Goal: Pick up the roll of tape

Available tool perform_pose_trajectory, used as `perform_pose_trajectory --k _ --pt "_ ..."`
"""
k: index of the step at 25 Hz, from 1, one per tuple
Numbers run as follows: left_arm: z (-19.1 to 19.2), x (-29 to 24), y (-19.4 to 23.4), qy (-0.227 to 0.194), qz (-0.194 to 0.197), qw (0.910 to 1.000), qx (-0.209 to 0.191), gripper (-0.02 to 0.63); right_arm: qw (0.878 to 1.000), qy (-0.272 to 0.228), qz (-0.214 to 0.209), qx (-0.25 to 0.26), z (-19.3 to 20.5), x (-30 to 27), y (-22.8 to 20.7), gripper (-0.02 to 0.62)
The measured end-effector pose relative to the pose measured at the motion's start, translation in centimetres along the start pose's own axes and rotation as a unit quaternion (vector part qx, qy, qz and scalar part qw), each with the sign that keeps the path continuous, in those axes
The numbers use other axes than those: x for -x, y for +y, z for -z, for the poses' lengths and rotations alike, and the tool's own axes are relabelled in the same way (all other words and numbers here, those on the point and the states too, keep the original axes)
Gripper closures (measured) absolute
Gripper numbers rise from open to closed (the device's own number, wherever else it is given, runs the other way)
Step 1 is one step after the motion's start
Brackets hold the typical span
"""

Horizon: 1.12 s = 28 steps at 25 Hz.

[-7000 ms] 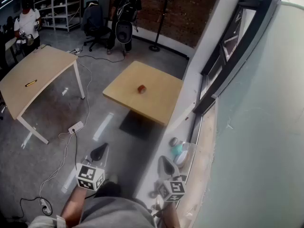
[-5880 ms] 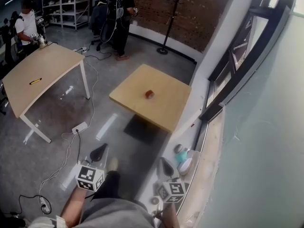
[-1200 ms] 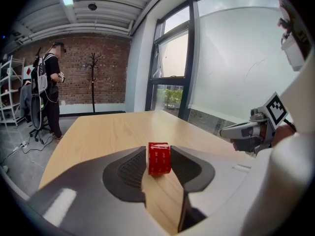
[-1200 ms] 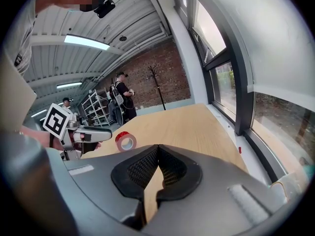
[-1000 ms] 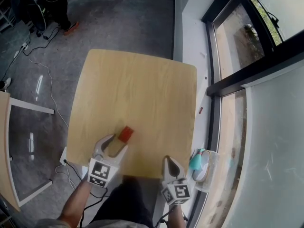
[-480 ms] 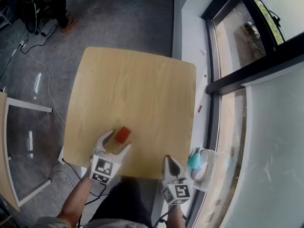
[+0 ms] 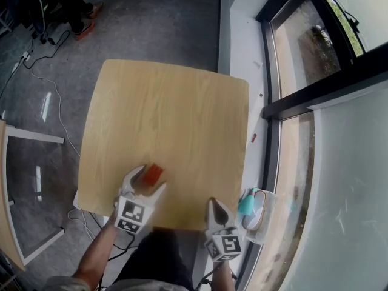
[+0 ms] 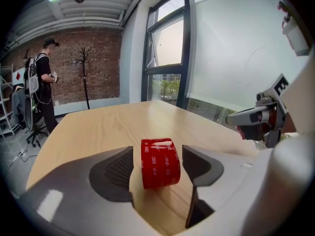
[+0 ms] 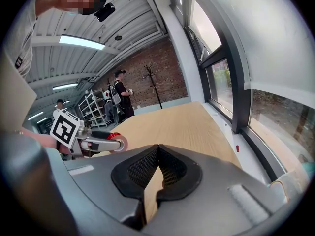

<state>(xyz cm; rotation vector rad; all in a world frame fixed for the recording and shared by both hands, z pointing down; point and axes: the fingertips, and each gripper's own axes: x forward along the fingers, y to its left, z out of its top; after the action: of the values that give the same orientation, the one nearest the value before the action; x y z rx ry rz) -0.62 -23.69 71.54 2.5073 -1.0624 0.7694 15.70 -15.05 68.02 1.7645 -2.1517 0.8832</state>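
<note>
We hold our left gripper [image 7: 150, 180] with jaws spread wide either side of the red 3M tape roll [image 8: 160, 163], which stands on edge on the wooden table [image 7: 182, 120] seemingly untouched, so squeezing shut should come next; our right gripper [image 7: 215, 204] idles clenched, empty.

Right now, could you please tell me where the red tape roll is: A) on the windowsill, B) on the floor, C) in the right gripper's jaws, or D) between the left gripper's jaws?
D: the tape roll stands on the table between the left gripper's open jaws.
</note>
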Motion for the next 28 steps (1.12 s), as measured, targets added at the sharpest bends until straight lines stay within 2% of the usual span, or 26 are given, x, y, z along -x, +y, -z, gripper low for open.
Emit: perform_pose_trajectory --k 8,13,28 --pt "0.4 -0.8 0.0 0.004 -0.012 0.9999 -0.008 0.307 1.000 -0.011 0.004 -0.003 0.1 -0.5 -1.0 0.581" --pt "0.3 -0.8 0.4 0.005 -0.027 0.9996 -0.004 0.401 1.000 -0.011 0.005 -0.004 0.0 -0.4 -1.2 0.581" --pt "0.0 -0.3 0.4 -0.001 -0.033 0.9994 -0.007 0.414 1.000 -0.009 0.005 0.005 -0.4 0.0 -1.2 0.581"
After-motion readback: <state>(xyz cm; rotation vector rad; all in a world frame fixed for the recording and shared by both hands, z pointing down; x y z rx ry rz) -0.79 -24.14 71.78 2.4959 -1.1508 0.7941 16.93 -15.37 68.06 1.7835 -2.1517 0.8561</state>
